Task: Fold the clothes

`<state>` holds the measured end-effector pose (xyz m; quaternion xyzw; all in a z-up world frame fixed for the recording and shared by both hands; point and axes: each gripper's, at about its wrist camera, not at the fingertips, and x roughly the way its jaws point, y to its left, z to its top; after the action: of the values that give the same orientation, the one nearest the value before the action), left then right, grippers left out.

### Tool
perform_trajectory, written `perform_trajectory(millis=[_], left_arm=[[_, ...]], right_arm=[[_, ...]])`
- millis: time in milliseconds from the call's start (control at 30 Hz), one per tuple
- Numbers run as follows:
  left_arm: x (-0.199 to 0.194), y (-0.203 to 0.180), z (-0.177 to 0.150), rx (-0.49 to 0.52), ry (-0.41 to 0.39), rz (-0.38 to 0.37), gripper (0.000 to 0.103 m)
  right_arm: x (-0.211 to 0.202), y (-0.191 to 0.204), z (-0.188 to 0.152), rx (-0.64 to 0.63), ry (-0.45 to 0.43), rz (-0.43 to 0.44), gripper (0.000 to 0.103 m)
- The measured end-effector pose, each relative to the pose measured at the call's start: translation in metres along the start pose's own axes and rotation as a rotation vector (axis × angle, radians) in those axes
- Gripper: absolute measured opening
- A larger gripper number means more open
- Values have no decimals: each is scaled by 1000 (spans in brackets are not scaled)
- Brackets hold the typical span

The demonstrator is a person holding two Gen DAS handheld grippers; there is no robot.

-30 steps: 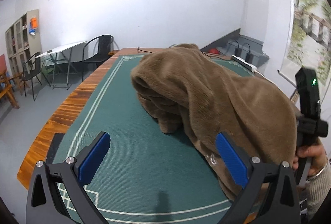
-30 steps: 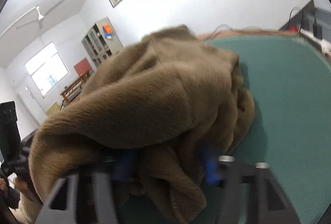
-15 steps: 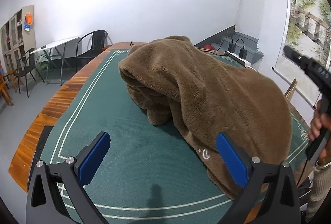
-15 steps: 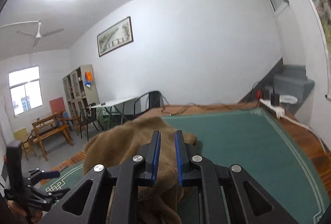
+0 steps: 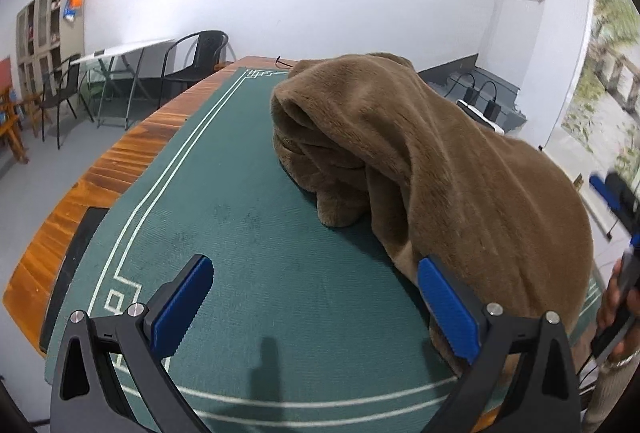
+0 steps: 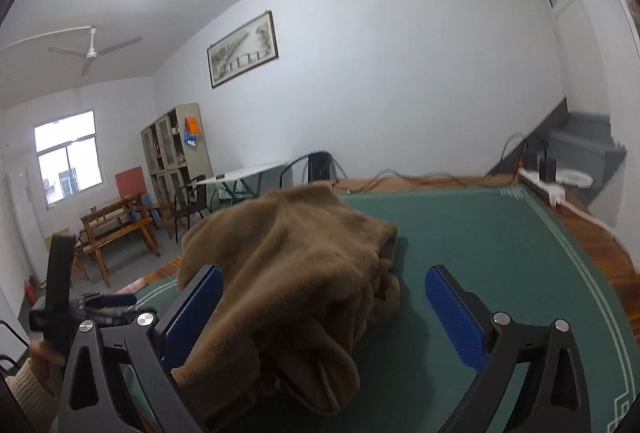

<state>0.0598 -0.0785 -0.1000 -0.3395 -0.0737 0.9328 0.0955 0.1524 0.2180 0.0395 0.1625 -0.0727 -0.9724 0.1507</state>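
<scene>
Now the right gripper [image 6: 326, 313] has its jaws spread wide w/ nothing held; half a sec ago they were almost closed, and a sec ago buried in the fabric. The brown fleece garment [image 5: 420, 161] sits bunched in a heap on the green tabletop [image 5: 240, 233], its near edge draped over that gripper's left blue pad [image 6: 192, 313]. The left gripper [image 5: 316, 309] is unchanged: jaws wide apart, empty, low over the tabletop's near edge, its right pad [image 5: 448, 313] just beside the garment's hanging edge. In the left wrist view, the person's right hand [image 5: 616, 309] grips a handle at far right, tool blurred. In the right wrist view, the left hand [image 6: 44, 353] holds its gripper upright, cream sleeve [image 6: 28, 389] below.
</scene>
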Motion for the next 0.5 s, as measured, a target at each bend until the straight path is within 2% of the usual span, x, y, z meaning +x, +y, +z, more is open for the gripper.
perform_trajectory(millis=[233, 333, 500], left_arm=[[0, 8, 12, -35, -18, 4, 103], [0, 13, 15, -50, -23, 8, 103], [-9, 20, 17, -39, -53, 27, 103]], right_arm=[[23, -23, -2, 100, 58, 35, 102], [55, -26, 9, 162, 109, 118, 102], [117, -51, 7, 435, 230, 241, 102]])
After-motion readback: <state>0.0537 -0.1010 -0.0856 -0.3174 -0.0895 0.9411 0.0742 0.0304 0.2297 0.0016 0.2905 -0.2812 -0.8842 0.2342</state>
